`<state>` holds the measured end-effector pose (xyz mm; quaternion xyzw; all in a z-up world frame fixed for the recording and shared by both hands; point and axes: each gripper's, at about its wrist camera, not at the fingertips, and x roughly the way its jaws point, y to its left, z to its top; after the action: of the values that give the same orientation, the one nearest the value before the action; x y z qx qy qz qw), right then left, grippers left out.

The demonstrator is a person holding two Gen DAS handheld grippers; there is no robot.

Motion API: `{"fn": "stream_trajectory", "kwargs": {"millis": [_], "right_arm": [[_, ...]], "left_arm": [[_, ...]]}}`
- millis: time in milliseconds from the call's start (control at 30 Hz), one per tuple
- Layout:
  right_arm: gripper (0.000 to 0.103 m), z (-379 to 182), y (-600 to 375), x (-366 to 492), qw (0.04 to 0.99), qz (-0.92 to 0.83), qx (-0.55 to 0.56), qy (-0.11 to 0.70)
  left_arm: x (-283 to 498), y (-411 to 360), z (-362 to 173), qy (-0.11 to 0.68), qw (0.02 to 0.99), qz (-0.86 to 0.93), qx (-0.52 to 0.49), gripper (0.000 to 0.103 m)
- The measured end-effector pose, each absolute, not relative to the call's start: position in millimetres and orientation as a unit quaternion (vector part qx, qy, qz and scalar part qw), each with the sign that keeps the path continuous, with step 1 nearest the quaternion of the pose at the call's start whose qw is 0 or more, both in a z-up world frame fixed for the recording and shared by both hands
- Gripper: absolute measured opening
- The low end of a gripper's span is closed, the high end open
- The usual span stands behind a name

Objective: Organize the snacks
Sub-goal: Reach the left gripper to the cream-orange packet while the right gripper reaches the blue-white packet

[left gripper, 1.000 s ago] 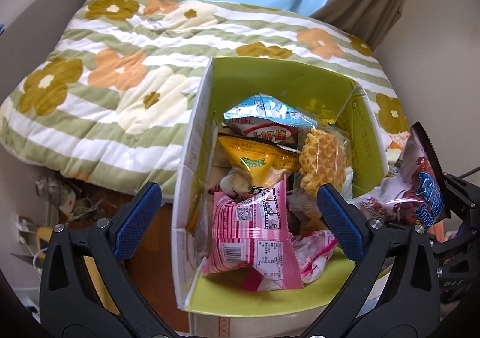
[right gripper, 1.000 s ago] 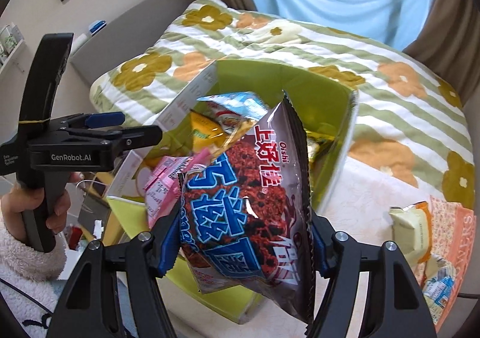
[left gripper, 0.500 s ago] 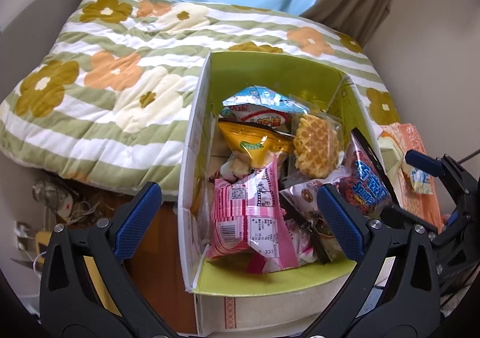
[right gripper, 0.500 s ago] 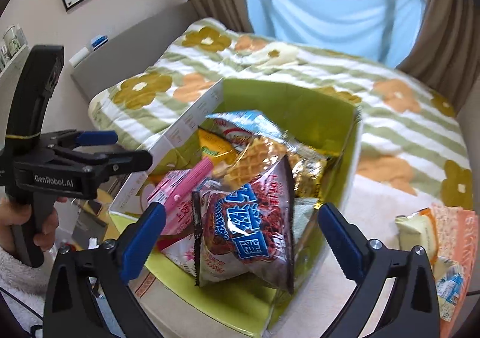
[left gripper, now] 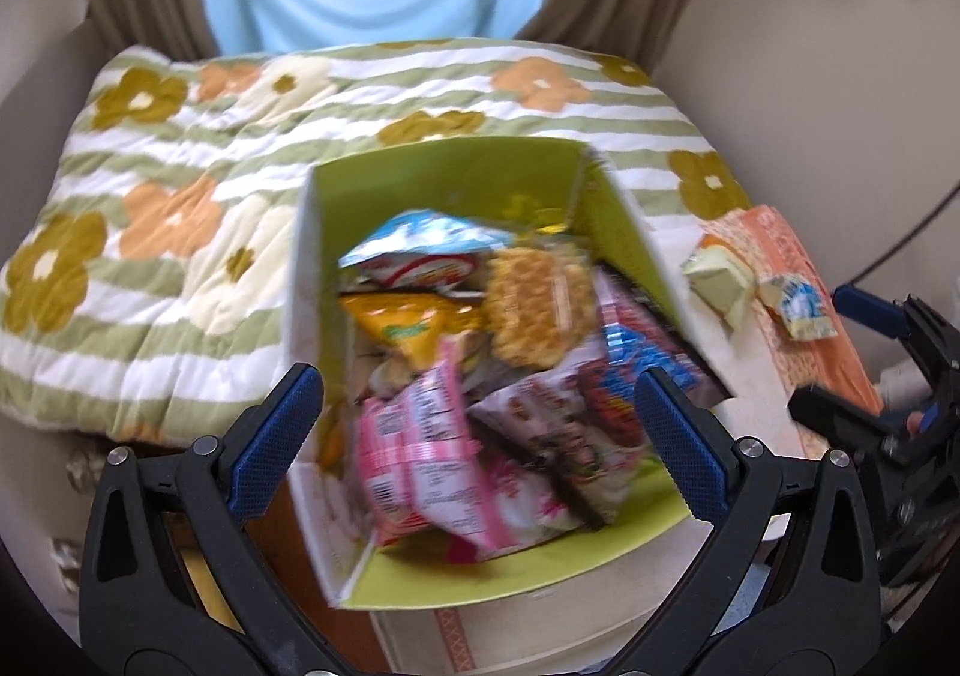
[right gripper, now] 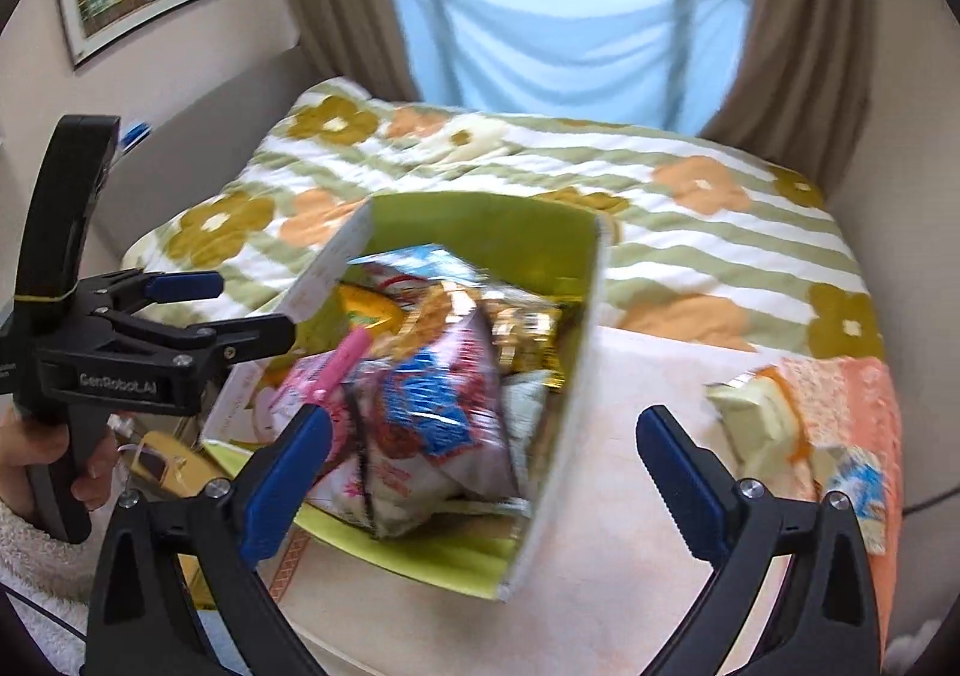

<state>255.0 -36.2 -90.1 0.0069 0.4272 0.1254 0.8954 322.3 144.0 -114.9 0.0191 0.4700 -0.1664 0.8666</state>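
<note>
A green-lined cardboard box point(left gripper: 612, 220) point(right gripper: 576, 376) sits on a pale table and holds several snack packets. The dark red and blue crisp bag point(right gripper: 432, 412) point(left gripper: 636, 358) lies inside it at the near right, beside a pink packet point(left gripper: 420, 448), a yellow bag point(left gripper: 414, 322) and a waffle pack point(left gripper: 534, 310). My right gripper point(right gripper: 480, 466) stands open above the box's near right corner, nothing between its blue pads. My left gripper point(left gripper: 480, 436) is open too, hovering over the box's near end. In the right wrist view the left gripper point(right gripper: 234, 310) shows from the side, held by a hand.
Right of the box, a pale green packet point(right gripper: 756, 418) point(left gripper: 720, 280) and a small blue and white packet point(right gripper: 858, 484) point(left gripper: 798, 310) lie on an orange patterned cloth point(right gripper: 840, 394). A flowered striped quilt point(left gripper: 180, 196) covers the bed behind. Curtains and a window are at the back.
My right gripper opened and let go of the red and blue crisp bag, which dropped into the box. Both grippers then drew back and up from the box.
</note>
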Motion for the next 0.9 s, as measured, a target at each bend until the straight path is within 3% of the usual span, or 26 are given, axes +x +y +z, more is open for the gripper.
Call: {"fn": "stream_trajectory", "kwargs": {"millis": [500, 900], "right_arm": [[0.101, -93, -220, 240, 0.904, -0.030, 0.045, 0.424], [0.101, -154, -333, 258, 0.862, -0.020, 0.092, 0.498]], "left_arm": [[330, -49, -94, 0.463, 0.848, -0.253, 0.047, 0.103], [374, -187, -185, 0.548, 0.804, -0.230, -0.036, 0.103]]}}
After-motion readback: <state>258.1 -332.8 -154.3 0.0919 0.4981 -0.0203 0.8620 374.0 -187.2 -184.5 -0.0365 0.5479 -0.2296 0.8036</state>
